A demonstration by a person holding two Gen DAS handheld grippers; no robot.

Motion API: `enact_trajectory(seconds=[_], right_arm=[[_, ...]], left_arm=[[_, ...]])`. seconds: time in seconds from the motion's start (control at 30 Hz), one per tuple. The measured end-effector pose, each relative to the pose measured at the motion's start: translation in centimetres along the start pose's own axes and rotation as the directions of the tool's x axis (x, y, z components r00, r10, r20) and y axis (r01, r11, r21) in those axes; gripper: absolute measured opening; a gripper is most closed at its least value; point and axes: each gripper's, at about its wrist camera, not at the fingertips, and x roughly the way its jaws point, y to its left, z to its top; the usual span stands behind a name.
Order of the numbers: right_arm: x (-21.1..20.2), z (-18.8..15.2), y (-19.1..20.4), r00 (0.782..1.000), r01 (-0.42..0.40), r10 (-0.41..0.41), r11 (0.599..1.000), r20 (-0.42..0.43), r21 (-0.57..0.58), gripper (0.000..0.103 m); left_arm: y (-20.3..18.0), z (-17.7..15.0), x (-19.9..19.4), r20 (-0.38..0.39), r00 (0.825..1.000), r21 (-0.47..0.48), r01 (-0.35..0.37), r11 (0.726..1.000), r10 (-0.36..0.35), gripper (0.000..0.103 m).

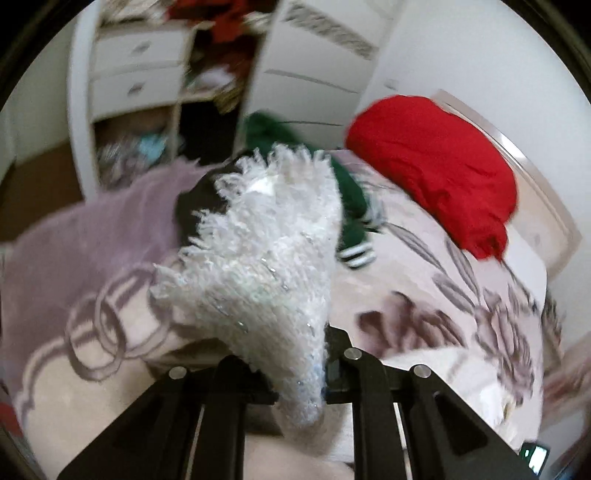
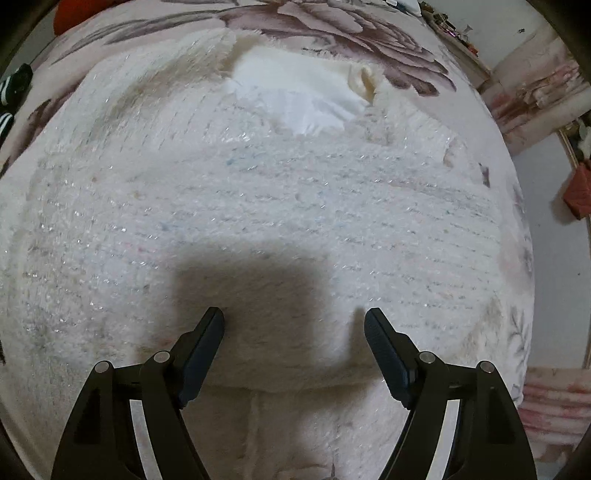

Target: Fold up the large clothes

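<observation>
white drawers (image 1: 136, 70) and an open wardrobe stand behind a bed in the left wrist view, which is somewhat blurred. over the bed lies a flowered blanket (image 1: 424, 306) in pale pink and mauve. on it, toward the back, rest a red garment (image 1: 436, 170) and a green garment (image 1: 351, 195) with striped cuffs. the left gripper (image 1: 301, 391) has its jaws pinched nearly together on a corner of the fluffy white sweater (image 1: 258, 266); the cloth runs up and away from the fingers as a raised flap, fringed at its far edge, with the blanket well below it.

bedding fills the right wrist view too, the same flowered blanket (image 2: 332, 33) showing along the top edge and the right side. the fluffy white sweater (image 2: 277, 192) is spread flat across almost the whole frame, silvery threads running through it, its neckline and a white inner label at the top. the right gripper (image 2: 294, 325) points steeply down with its jaws standing wide, nothing between them; both fingertips are just above or touching the knit near its lower hem, and which one i cannot tell. its shadow falls on the sweater just ahead of the fingers.
</observation>
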Motion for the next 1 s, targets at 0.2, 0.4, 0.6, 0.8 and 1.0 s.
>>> enact_trajectory(seconds=[0.2,0.4,0.6,0.8,1.0], right_arm=[[-0.8,0.2,-4.5,0.994,-0.111,0.112,0.992,-0.006,0.053,0.08],[0.3,-2.5,-15.9,0.986,-0.142,0.158,0.96,-0.05,0.239,0.08],[3.5,-6.5,-28.5,0.982,-0.097,0.152,0.914,-0.111,0.394,0.08],[5.6,-9.5,-35.9,0.964,-0.156,0.239,0.862,-0.115,0.481,0.08],[5.6,-10.6,-38.4,0.878,-0.393,0.478,0.705,0.013,0.591,0.08]], left_arm=[[-12.9,-3.6,-1.6,-0.066,0.993,0.249,0.116,0.962,-0.102,0.011],[-29.1,-14.8,-2.5,-0.268,0.931,0.435,0.346,0.832,-0.247,0.011],[-40.5,-26.0,-1.1,-0.445,0.87,0.529,0.447,0.721,-0.213,0.011],[-43.3,-31.0,0.6,-0.536,0.834,0.569,0.473,0.673,-0.133,0.075],[-42.0,-28.6,-1.0,-0.527,0.839,0.578,0.471,0.667,-0.137,0.086]])
